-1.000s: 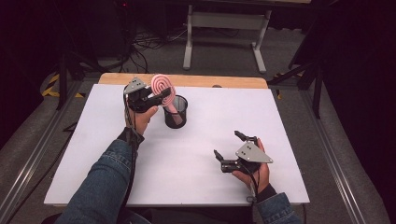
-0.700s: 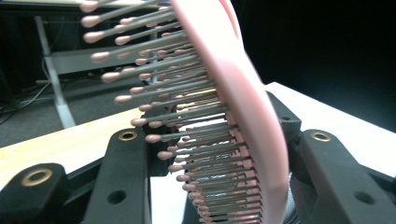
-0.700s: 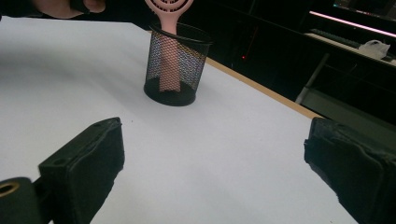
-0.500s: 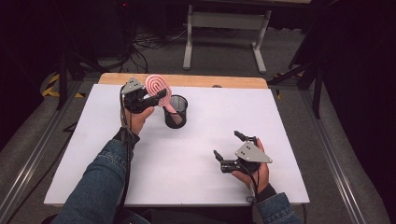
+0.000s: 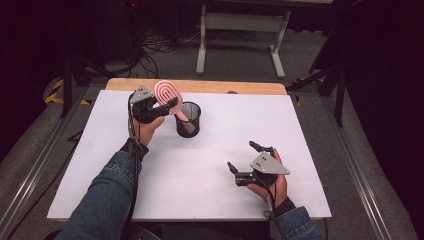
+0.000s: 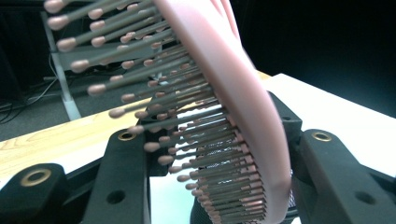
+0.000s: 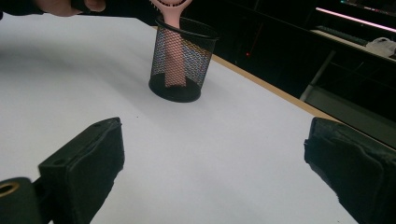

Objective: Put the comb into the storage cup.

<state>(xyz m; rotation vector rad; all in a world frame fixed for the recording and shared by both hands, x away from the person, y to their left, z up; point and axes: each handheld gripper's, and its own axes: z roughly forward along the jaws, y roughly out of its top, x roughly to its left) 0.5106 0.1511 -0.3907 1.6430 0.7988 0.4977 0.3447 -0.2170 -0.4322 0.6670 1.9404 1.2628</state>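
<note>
One pink plastic hairbrush (image 5: 168, 95) and one black wire-mesh cup (image 5: 188, 119) show in the high view, where the left gripper (image 5: 167, 104) has drawn back a little toward the person since a second ago, its jaws around the brush head while the handle stands in the cup, and the right gripper (image 5: 245, 159) rests apart on the white table (image 5: 210, 165). Left gripper view: the brush head (image 6: 219, 93), cropped at the top, sits between narrow jaws that have just eased slightly; whether both pads press it is unclear. Right gripper view: wide, empty jaws face the cup (image 7: 183, 58).
</note>
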